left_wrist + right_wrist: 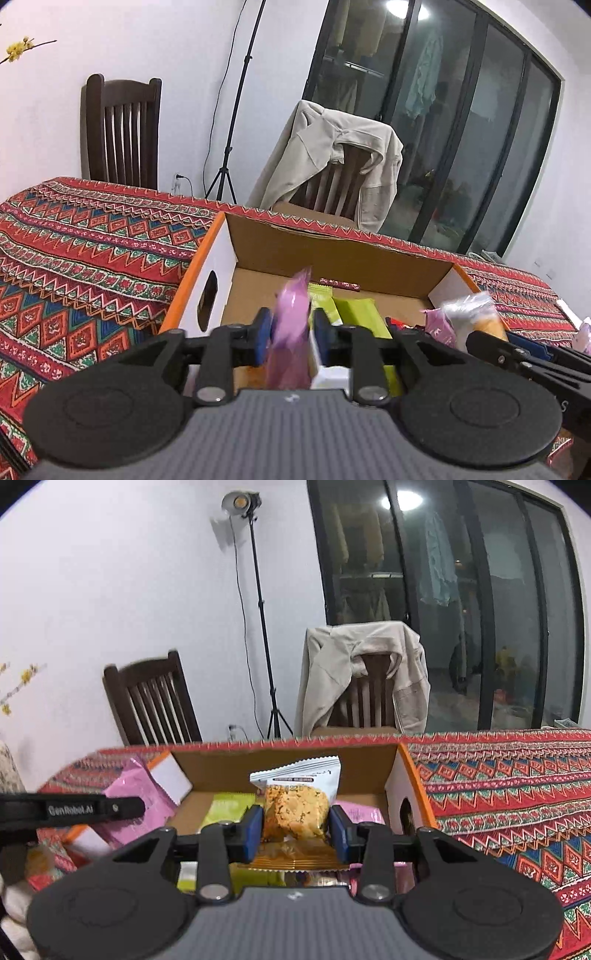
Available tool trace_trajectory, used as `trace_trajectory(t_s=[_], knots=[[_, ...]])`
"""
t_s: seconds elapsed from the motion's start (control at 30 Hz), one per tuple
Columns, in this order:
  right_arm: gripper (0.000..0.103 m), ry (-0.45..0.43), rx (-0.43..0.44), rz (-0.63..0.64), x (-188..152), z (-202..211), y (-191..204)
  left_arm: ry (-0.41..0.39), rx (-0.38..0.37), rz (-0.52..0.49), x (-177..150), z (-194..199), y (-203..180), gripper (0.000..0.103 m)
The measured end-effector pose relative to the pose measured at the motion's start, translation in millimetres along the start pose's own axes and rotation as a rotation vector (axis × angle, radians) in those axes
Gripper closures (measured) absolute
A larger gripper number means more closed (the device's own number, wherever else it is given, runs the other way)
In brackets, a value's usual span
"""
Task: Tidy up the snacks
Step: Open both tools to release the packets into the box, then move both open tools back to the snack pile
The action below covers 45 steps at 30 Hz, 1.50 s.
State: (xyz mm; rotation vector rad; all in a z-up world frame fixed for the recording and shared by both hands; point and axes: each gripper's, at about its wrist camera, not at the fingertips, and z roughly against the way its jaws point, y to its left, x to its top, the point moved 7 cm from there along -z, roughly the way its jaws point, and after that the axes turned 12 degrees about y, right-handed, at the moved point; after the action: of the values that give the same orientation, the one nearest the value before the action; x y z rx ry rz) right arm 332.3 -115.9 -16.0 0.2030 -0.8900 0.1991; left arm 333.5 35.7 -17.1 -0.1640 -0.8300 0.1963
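An open cardboard box [207, 258] with orange edges stands on the patterned tablecloth [92, 258]. My left gripper [291, 332] hovers over its near side with a blurred pink snack packet [291, 314] upright between its blue pads. The pads stand slightly off the packet, so the gripper is open. Green packets [354, 317] lie on the box floor beyond. My right gripper [295, 829] is shut on a white packet showing an orange cookie [295, 805], held above the box [413, 775]. A green packet [227, 808] and a pink packet [360, 814] lie inside.
Two dark wooden chairs [122, 129] stand behind the table, one draped with a beige jacket [325, 158]. A light stand [258, 609] rises by the white wall. Dark glass doors [480, 590] fill the right. More snack packets [48, 864] lie left of the box.
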Motion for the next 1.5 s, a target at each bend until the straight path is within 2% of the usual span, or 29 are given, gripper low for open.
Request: trace_trajectory(t_s=[0.03, 0.07, 0.1, 0.13, 0.17, 0.2, 0.27, 0.67, 1.03, 1.27, 1.5], knots=[[0.062, 0.002, -0.005, 0.001, -1, -1, -1, -0.008, 0.004, -0.002, 0, 2, 0, 0.047], [0.050, 0.004, -0.006, -0.001, -2, -1, -1, -0.018, 0.011, 0.000, -1, 5, 0, 0.036], [0.041, 0.006, -0.005, -0.012, -3, 0, -2, -0.028, 0.017, 0.004, -1, 8, 0, 0.017], [0.023, 0.003, -0.004, -0.021, -4, 1, -4, -0.044, 0.019, 0.008, 0, 11, 1, 0.010], [0.011, -0.005, -0.003, -0.030, -4, 3, -6, -0.059, 0.021, 0.006, 0, 14, -1, 0.009], [0.009, -0.011, -0.006, -0.033, -4, 5, -7, -0.070, 0.019, 0.004, 1, 17, -1, 0.001], [0.000, -0.017, -0.013, -0.044, -4, 8, -9, -0.091, 0.017, 0.011, 2, 22, -2, 0.000], [0.000, -0.047, -0.028, -0.059, 0, 24, -13, -0.125, 0.021, 0.010, 8, 45, -9, 0.000], [0.000, -0.116, -0.048, -0.044, 15, 89, -9, -0.175, -0.017, 0.009, 12, 121, -24, 0.000], [0.000, -0.098, -0.042, -0.017, -5, 121, -21, -0.180, -0.017, -0.036, -5, 153, -20, 0.000], [0.000, -0.012, -0.074, 0.015, -47, 131, -39, -0.128, 0.027, -0.084, -39, 158, -5, 0.000]])
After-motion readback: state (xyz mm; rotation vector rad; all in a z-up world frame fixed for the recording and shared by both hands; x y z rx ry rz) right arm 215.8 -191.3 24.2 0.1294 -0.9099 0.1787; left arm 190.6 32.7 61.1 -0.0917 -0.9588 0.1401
